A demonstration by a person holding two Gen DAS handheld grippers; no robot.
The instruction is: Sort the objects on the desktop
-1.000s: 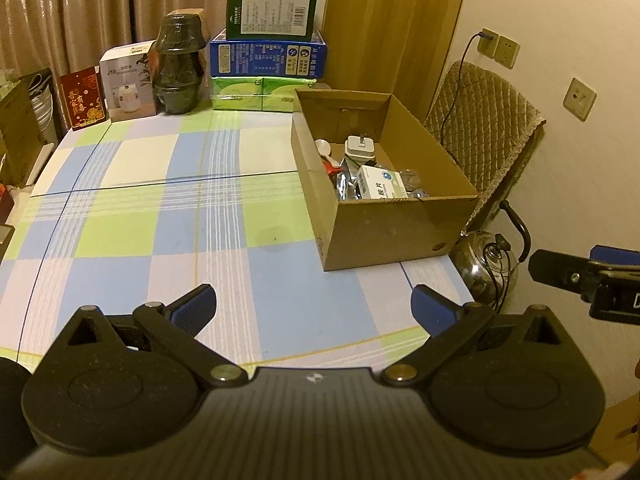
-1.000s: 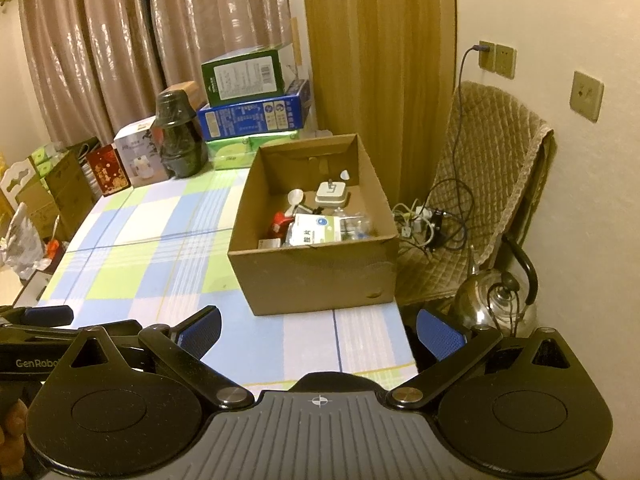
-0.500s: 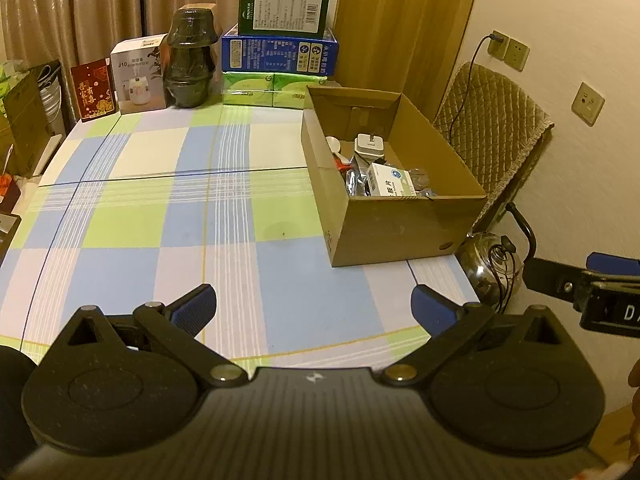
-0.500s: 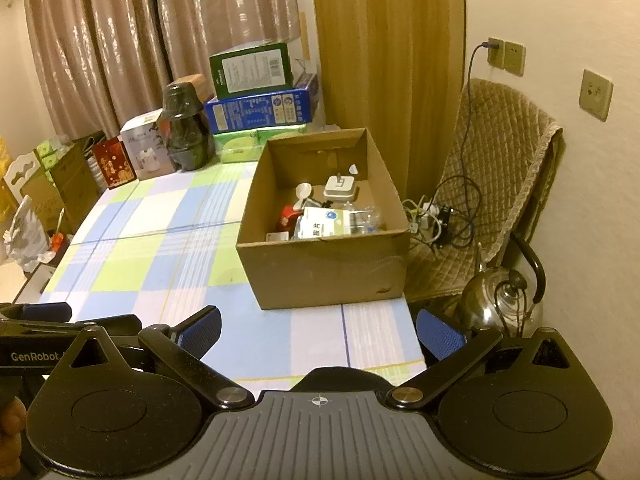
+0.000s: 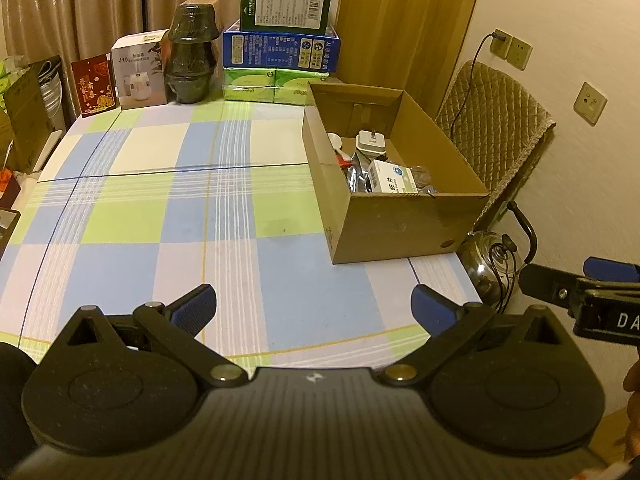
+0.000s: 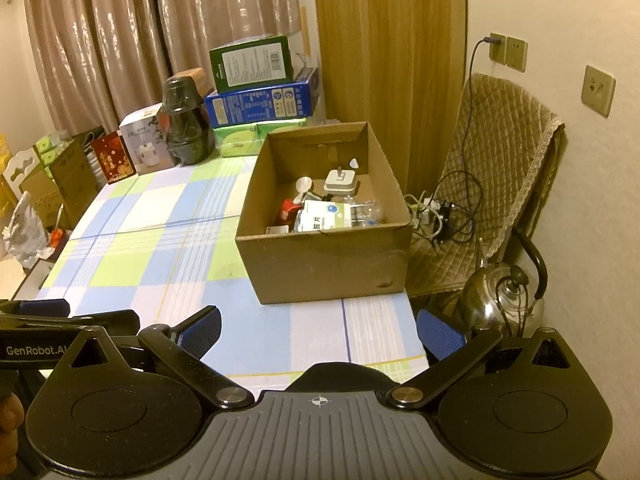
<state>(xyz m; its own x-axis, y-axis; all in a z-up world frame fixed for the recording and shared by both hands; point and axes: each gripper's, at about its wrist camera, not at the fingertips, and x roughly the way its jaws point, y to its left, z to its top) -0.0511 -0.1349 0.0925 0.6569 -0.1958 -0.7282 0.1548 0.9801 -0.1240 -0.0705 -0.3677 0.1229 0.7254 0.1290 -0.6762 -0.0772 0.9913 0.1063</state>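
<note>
Cables (image 6: 448, 208) on chair (image 6: 492, 152) in right view only, grippers spread

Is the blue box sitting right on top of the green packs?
Touching. In the left wrist view the blue box rests directly on the green packs, no gap between them.

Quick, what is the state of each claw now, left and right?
Left claw: open, holding nothing, above the checked tablecloth.
Right claw: open, holding nothing, in front of the cardboard box.

Both wrist views toward cardboard box (image 5: 394, 184) (shared)
</note>
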